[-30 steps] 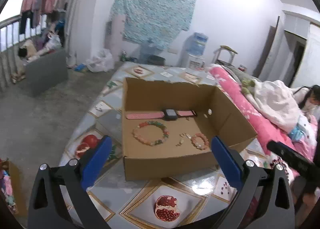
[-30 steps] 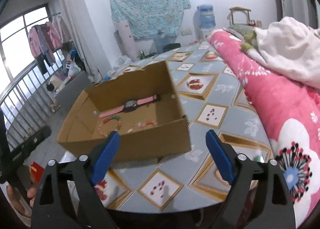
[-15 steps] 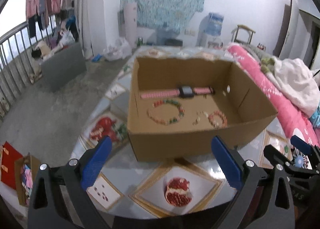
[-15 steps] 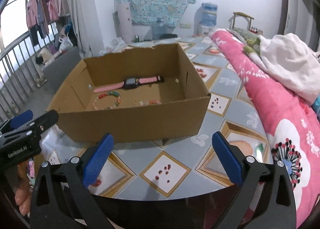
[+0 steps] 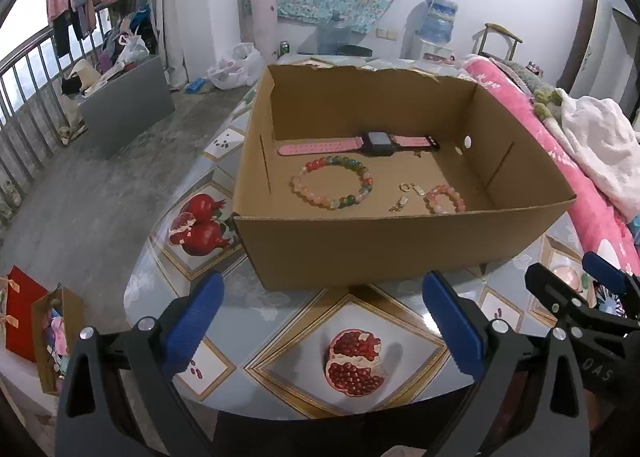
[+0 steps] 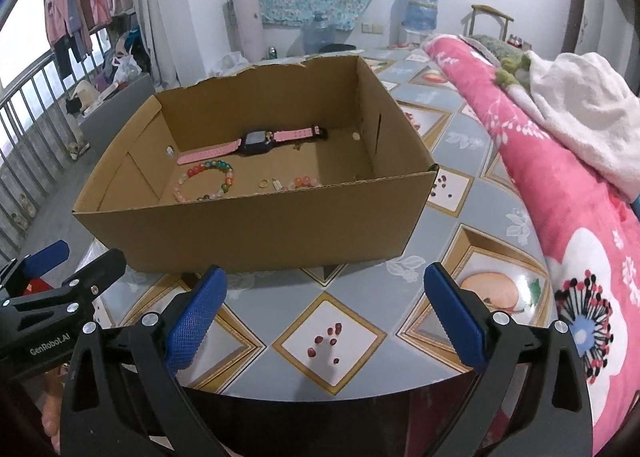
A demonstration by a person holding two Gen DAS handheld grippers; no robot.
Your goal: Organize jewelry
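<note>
At the bottom of each wrist view, the left tongs (image 5: 320,321) and the right tongs (image 6: 324,317) gape wide with nothing between their blue pads, both hanging over the near edge of the glossy pomegranate-patterned tabletop (image 5: 280,321). In the left view's lower right corner the right tongs show again, beside the left pair.

Mid-frame sits the open brown cardboard box (image 5: 400,245), its near wall toward both cameras. On its floor lie a large multicoloured beaded bracelet (image 5: 332,182), 2 or 3 small gold trinkets (image 5: 408,195) too tiny to identify, and a small pink-orange beaded bracelet (image 5: 445,199) just beside them; a pink-strapped smartwatch (image 5: 360,144) lies stretched along the far wall.

The likely trouble is that near wall: reaching in low could knock or shove the light box across the slick surface. The trinkets sit close enough to the small bracelet that a wide bite may catch both.

At the right of the frame a pink floral quilt (image 6: 560,193) crowds the tabletop's edge.
</note>
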